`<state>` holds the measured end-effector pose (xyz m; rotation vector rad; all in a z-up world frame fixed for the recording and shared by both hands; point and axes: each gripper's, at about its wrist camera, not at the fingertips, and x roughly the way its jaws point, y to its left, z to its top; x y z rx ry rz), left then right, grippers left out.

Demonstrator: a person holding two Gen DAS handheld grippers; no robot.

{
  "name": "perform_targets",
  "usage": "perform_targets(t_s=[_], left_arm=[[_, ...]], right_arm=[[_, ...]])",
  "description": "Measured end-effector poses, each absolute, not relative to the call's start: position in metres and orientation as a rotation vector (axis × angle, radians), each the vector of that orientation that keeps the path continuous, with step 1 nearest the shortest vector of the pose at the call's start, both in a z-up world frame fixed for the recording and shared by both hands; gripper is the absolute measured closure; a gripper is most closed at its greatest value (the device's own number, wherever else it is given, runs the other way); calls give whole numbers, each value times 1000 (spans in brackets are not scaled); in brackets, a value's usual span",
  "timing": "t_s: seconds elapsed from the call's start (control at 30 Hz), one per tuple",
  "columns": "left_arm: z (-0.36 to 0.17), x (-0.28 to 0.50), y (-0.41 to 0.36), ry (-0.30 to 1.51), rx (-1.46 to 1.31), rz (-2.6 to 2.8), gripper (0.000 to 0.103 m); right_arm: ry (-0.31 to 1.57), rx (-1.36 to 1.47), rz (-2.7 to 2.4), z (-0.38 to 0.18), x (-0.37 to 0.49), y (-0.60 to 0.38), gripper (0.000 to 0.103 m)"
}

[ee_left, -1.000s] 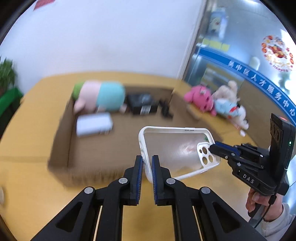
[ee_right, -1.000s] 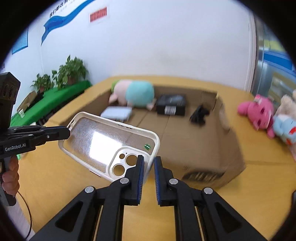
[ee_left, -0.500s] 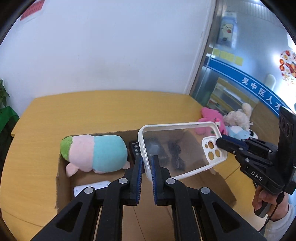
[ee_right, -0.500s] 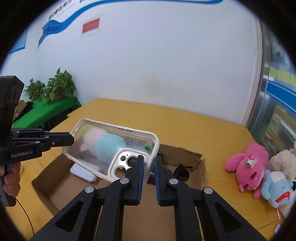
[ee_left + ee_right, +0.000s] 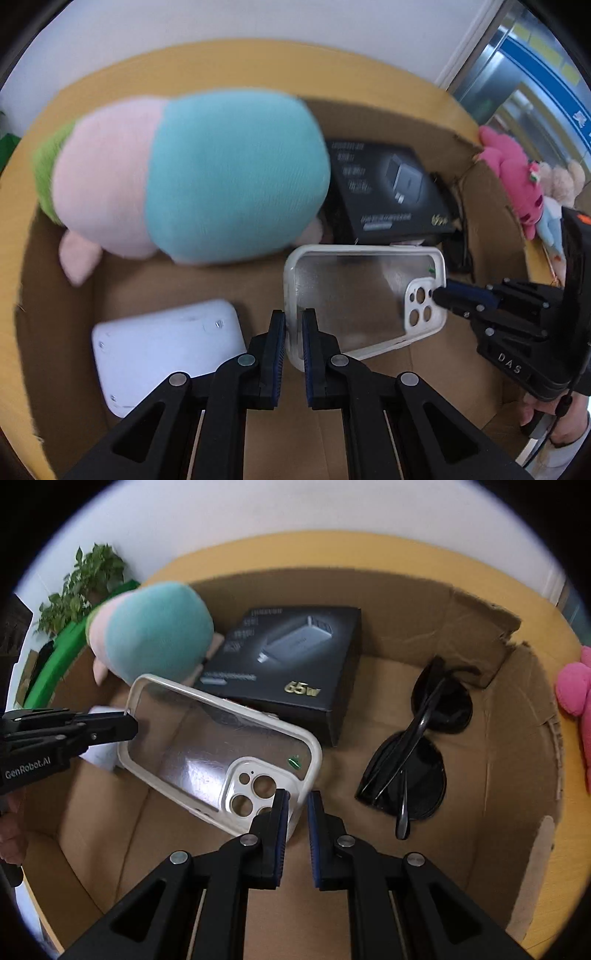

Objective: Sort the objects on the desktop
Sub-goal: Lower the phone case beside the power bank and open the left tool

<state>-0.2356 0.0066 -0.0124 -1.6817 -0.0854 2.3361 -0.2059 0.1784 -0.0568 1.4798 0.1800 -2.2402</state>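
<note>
Jaws of both grippers are clamped on one clear phone case [image 5: 354,295] with a cream-white rim, each pair gripping an opposite end. The left gripper [image 5: 293,332] pinches the plain end's rim between its blue pads, so in its view the case's long axis runs off to the right, ending at the camera cut-out where the right gripper [image 5: 448,295] bites in from the side. In the right wrist view the right gripper [image 5: 295,808] holds the corner beside the camera cut-out, and the case [image 5: 218,746] stretches up and to the left toward the left gripper [image 5: 125,725]. The case is held tilted, open side up, low inside the cardboard box [image 5: 517,686], above the box floor; whether it touches the floor cannot be told.

Inside the box lie four other things, one of each: a plush toy [image 5: 192,173] in green, pink and teal lying on its side along the far wall, a black charger carton [image 5: 291,664] marked 65w just beyond the case, a pair of black sunglasses [image 5: 413,749] folded to the right of the case, and a white flat device [image 5: 162,347] to the left of the left jaws. The box sits on a yellow worktop [image 5: 258,62]. Outside it, on the right, rest a pink plush [image 5: 513,173] and further soft toys [image 5: 557,206], too crowded to count.
</note>
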Motion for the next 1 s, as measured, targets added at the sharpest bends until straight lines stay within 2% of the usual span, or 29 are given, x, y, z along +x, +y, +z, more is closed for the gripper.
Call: perform_targets(t_s=[0.23, 0.37, 0.4, 0.43, 0.47, 0.5, 0.53, 0.57, 0.6, 0.63, 0.7, 0.8, 1.0], left_arm=[[-28, -229, 15, -2, -1756, 2316, 96], [-3, -213, 8, -25, -1640, 2414, 86], [12, -203, 6, -29, -1567, 2455, 82], [27, -191, 4, -13, -1498, 2500, 79], [45, -176, 4, 18, -1401, 2565, 71], [63, -158, 3, 49, -1301, 2632, 55], [79, -138, 0, 68, -1198, 2698, 45], [95, -110, -4, 75, -1069, 2790, 23], [105, -100, -4, 67, -975, 2856, 6], [114, -79, -5, 45, -875, 2920, 0], [115, -37, -11, -28, -709, 3019, 1], [99, -3, -18, -104, -647, 3050, 1], [47, 11, -19, -64, -618, 3082, 1]], right_arm=[[215, 1541, -2213, -60, -198, 171, 91], [166, 1527, -2222, -49, -186, 167, 85], [154, 1493, -2244, -39, -178, 168, 79], [151, 1448, -2275, -27, -168, 170, 66], [158, 1374, -2332, -8, -149, 172, 58], [161, 1309, -2379, 7, -133, 175, 39], [157, 1208, -2444, 27, -108, 180, 25], [150, 1125, -2495, 41, -92, 186, 21], [135, 1046, -2543, 51, -71, 191, 19], [119, 985, -2579, 56, -54, 196, 18], [99, 884, -2632, 57, -29, 204, 17], [133, 819, -2658, 35, -7, 200, 17], [157, 768, -2748, 0, 5, 195, 17]])
